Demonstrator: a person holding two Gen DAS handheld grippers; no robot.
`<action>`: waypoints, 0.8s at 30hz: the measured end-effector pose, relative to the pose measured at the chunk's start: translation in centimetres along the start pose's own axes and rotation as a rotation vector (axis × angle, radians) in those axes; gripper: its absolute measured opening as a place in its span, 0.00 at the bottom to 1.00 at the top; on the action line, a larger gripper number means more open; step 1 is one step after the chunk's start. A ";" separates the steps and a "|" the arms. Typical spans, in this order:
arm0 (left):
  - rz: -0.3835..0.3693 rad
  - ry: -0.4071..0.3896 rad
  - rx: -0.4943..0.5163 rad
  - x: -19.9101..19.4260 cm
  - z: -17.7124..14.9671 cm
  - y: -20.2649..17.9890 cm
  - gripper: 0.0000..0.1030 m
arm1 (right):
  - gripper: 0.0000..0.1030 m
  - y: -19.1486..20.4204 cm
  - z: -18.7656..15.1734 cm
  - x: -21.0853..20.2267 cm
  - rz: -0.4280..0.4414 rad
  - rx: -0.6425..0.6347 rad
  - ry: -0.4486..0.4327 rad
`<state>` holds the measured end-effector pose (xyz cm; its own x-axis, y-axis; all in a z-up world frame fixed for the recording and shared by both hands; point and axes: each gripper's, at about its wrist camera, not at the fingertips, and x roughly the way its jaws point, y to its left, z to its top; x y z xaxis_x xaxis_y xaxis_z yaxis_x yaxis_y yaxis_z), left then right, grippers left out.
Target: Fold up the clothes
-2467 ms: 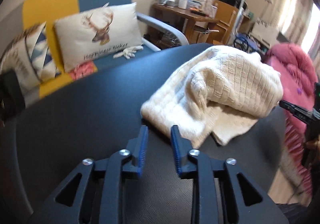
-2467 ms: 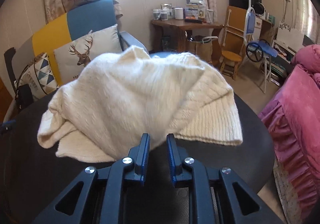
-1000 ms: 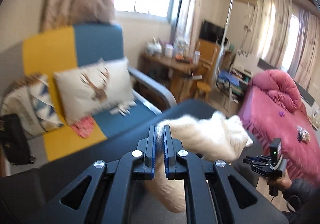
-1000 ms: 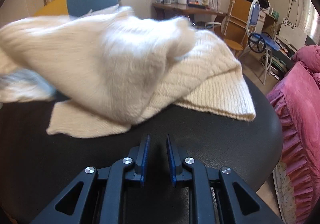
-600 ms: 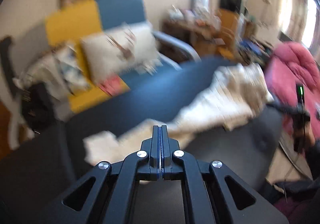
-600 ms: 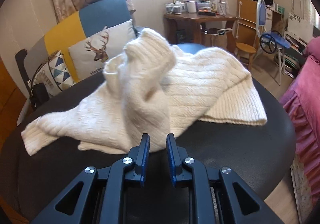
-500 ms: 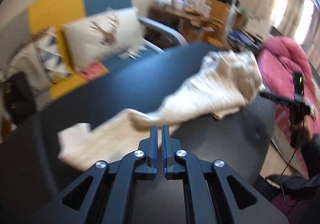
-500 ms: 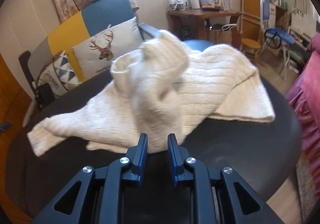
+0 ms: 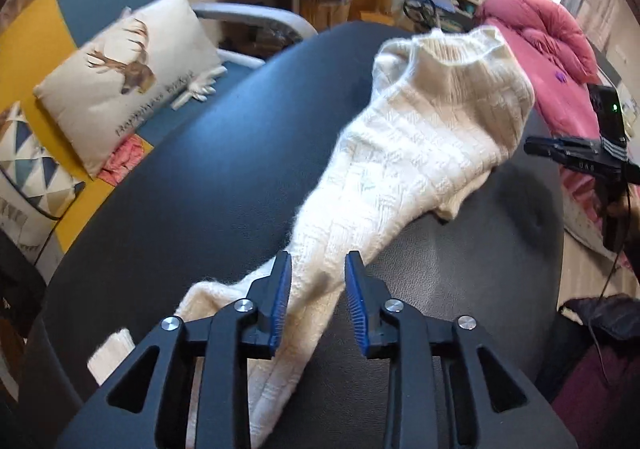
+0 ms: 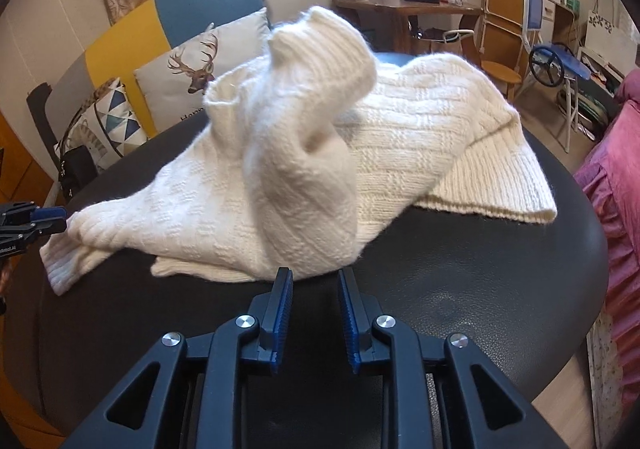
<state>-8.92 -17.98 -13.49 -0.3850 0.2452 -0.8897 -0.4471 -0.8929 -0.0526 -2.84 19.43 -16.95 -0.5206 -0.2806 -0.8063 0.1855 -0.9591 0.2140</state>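
In the left wrist view, our left gripper [image 9: 316, 289] stands with its jaws parted, having just been opening; a sleeve of the cream knitted sweater [image 9: 416, 153] runs between the blue ribbed pads [image 9: 280, 297], which do not press on it. The sweater stretches from near left to far right across the dark, leather-like round counter [image 9: 192, 185], its ribbed collar standing up at the far end. Far left sits a blue-and-yellow sofa [image 9: 36, 37] with a deer-print cushion [image 9: 128, 77]; far right lies a pink bed [image 9: 556, 53]. At the right edge the right gripper [image 9: 536, 147] appears side-on, just beside the sweater.

In the right wrist view, our right gripper [image 10: 314, 301] is released, its jaws apart and nothing between them, just near the sweater [image 10: 304, 169]. A bunched fold rises directly ahead, hiding part of the counter [image 10: 480, 281] behind it; the ribbed hem spreads flat to the right. Only here do we see the sweater's full spread, a wooden desk [image 10: 404, 9] with cups, and a folding chair [image 10: 500, 33]. The left gripper [image 10: 48, 221] shows at the left edge, at the sleeve's end.
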 end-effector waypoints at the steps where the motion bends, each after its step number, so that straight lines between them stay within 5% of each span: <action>1: -0.007 0.014 0.003 0.4 0.1 0.3 0.32 | 0.22 -0.1 0.0 0.2 -0.005 0.005 0.004; 11: -0.006 0.101 -0.043 4.5 -0.2 1.1 0.36 | 0.22 -0.5 0.4 0.6 0.001 0.030 -0.008; 12: 0.003 0.088 -0.052 4.6 -0.3 0.8 0.35 | 0.22 -0.4 0.5 0.5 0.005 0.032 -0.017; 14: 0.024 0.044 -0.058 4.5 -0.5 -0.1 0.10 | 0.22 -0.4 1.3 -0.5 0.027 0.045 -0.075; 17: 0.043 -0.042 -0.089 3.5 -0.8 -1.1 0.07 | 0.28 -0.1 2.8 -1.8 0.052 0.033 -0.133; 24: 0.006 -0.266 -0.236 -3.2 -0.9 -1.8 0.07 | 0.37 0.9 5.4 -0.4 0.029 -0.050 -0.108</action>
<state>-6.14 -17.45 -10.99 -0.5978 0.3020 -0.7426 -0.2577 -0.9496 -0.1788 -6.95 18.50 -13.42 -0.6009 -0.3138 -0.7352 0.2421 -0.9480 0.2067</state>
